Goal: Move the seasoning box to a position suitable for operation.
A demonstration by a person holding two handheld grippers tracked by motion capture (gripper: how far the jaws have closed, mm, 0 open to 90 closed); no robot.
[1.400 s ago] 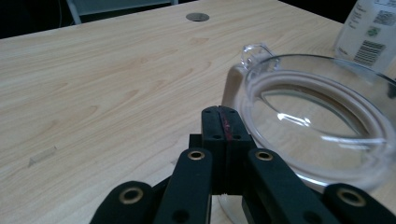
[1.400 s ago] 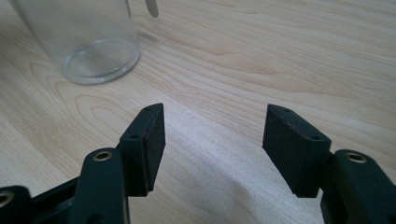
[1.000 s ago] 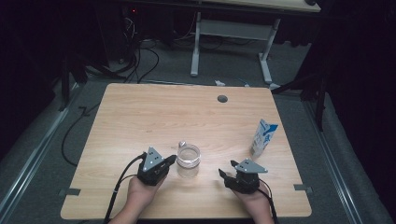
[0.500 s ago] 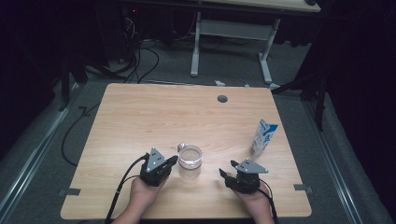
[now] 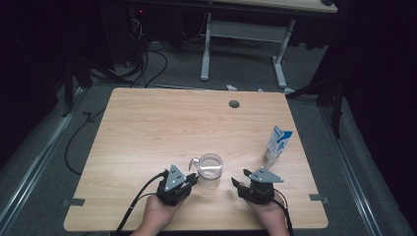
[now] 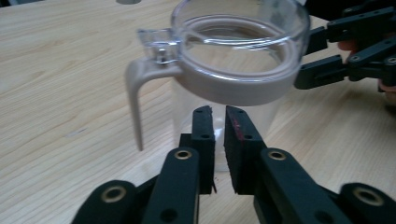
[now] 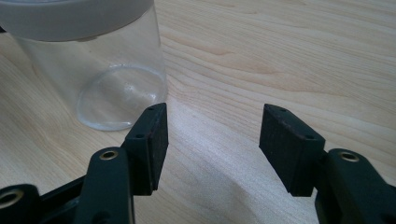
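Near the table's front edge stands one clear jug between two grippers; the left gripper, jaws just parting to a narrow empty gap, sits just beside it; the right gripper is spread wide, empty; its own view shows the jug's base; one carton stands by the right edge; the far half lies bare.

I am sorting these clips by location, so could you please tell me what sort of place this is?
Probably a lab or recording workspace, not a home: a bare wooden desk with a cable hole, loose cables on the grey floor, and another desk's metal frame behind in a dark room.
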